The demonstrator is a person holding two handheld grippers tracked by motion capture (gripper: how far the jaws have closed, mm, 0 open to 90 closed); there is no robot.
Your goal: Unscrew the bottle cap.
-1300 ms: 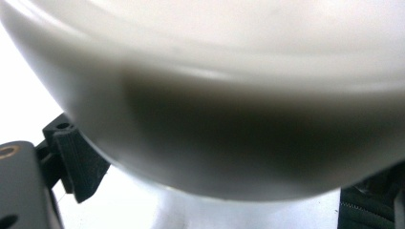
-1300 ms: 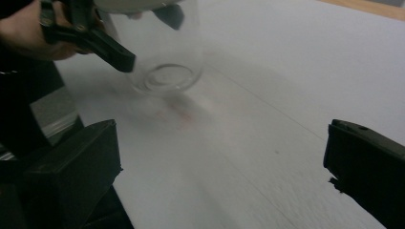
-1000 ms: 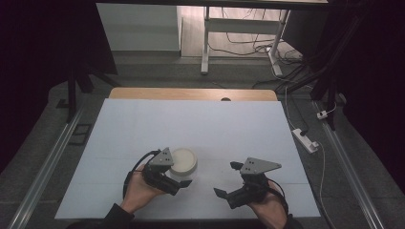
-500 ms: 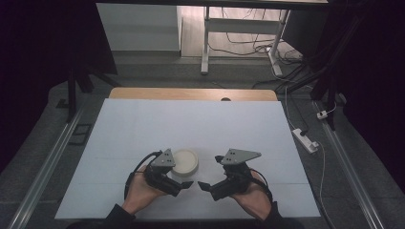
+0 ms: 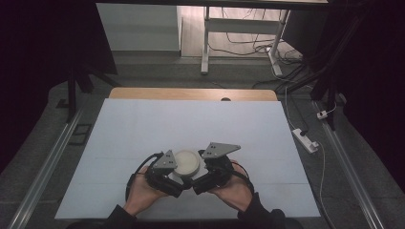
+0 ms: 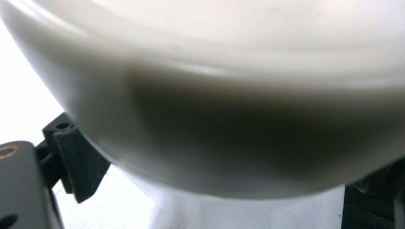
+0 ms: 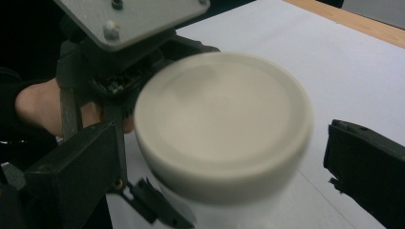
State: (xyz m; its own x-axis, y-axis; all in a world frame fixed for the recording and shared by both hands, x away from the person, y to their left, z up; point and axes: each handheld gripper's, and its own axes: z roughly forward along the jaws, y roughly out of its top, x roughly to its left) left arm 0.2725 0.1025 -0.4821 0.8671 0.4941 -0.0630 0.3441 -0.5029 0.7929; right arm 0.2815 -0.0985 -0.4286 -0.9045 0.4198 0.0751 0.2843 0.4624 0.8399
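Note:
A white jar with a round cream lid (image 5: 186,162) stands near the front middle of the white-covered table (image 5: 191,119). My left gripper (image 5: 176,177) reaches it from the left, shut on the jar's body below the lid. In the left gripper view the lid's (image 6: 229,95) rim looms blurred and close, with the white body (image 6: 239,212) between the jaws. My right gripper (image 5: 200,172) comes in from the right and is open. In the right gripper view its jaws stand either side of the lid (image 7: 222,124), with a gap at the right jaw. The left gripper (image 7: 129,71) sits behind the jar.
The table's wooden far edge (image 5: 191,93) shows beyond the white sheet. A power strip (image 5: 305,140) and cables lie on the floor to the right. Desk legs (image 5: 206,43) stand behind the table.
My right gripper has moved left from the table's front right until its open jaws straddle the jar's lid. The left gripper and jar have shifted slightly right.

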